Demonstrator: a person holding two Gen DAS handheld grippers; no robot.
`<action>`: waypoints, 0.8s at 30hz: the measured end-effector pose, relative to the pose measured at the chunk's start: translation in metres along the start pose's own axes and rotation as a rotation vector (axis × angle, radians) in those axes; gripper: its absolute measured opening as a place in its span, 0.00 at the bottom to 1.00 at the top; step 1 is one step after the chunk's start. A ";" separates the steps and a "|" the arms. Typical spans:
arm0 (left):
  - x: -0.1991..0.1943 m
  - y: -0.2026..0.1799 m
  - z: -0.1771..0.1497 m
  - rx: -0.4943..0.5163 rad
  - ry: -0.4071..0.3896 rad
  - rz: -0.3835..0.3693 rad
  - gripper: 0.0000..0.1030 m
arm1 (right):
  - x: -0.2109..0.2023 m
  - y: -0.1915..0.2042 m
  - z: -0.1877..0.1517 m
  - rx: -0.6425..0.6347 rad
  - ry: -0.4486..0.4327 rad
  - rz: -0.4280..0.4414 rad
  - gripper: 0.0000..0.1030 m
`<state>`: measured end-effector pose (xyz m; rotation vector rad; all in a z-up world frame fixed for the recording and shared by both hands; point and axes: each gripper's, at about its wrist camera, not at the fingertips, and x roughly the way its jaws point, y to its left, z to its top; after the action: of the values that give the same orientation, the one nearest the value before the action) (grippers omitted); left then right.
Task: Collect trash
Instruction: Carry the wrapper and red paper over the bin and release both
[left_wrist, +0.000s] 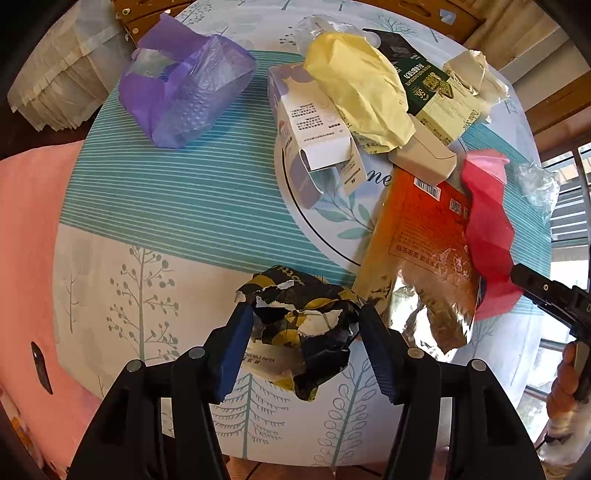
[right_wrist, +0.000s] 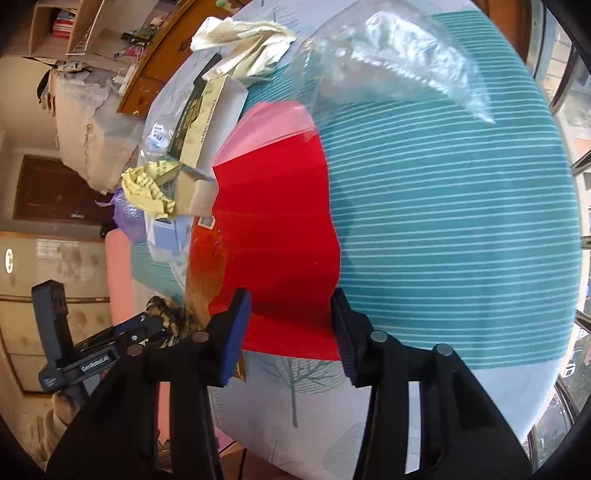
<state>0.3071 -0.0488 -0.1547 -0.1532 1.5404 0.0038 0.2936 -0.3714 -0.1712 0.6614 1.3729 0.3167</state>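
Observation:
Trash lies on a round table with a teal striped cloth (left_wrist: 155, 192). My left gripper (left_wrist: 304, 325) is open, its blue pads on either side of a crumpled black and yellow paper wrapper (left_wrist: 303, 321) near the front edge. My right gripper (right_wrist: 290, 317) is open around the near end of a red plastic sheet (right_wrist: 273, 221), which also shows in the left wrist view (left_wrist: 487, 221). An orange foil snack bag (left_wrist: 424, 251) lies between the wrapper and the red sheet. The right gripper shows at the right edge of the left wrist view (left_wrist: 546, 291).
Further back lie a purple plastic bag (left_wrist: 184, 92), a white carton (left_wrist: 314, 129), a yellow paper (left_wrist: 362, 88), a beige box (left_wrist: 424, 155), a green and cream packet (left_wrist: 436, 92) and a clear plastic bag (right_wrist: 399, 59). A pink cushion (left_wrist: 29, 240) lies left of the table.

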 end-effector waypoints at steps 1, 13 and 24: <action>0.002 -0.001 0.001 0.001 0.003 0.004 0.62 | 0.001 0.002 0.000 -0.006 0.003 0.015 0.29; 0.013 -0.020 0.006 0.034 -0.008 0.051 0.66 | -0.027 0.036 -0.015 -0.080 -0.032 0.095 0.04; -0.031 -0.006 -0.016 0.063 -0.108 0.031 0.19 | -0.047 0.079 -0.044 -0.181 -0.084 0.050 0.00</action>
<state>0.2907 -0.0534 -0.1238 -0.0779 1.4335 -0.0116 0.2553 -0.3260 -0.0887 0.5536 1.2323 0.4430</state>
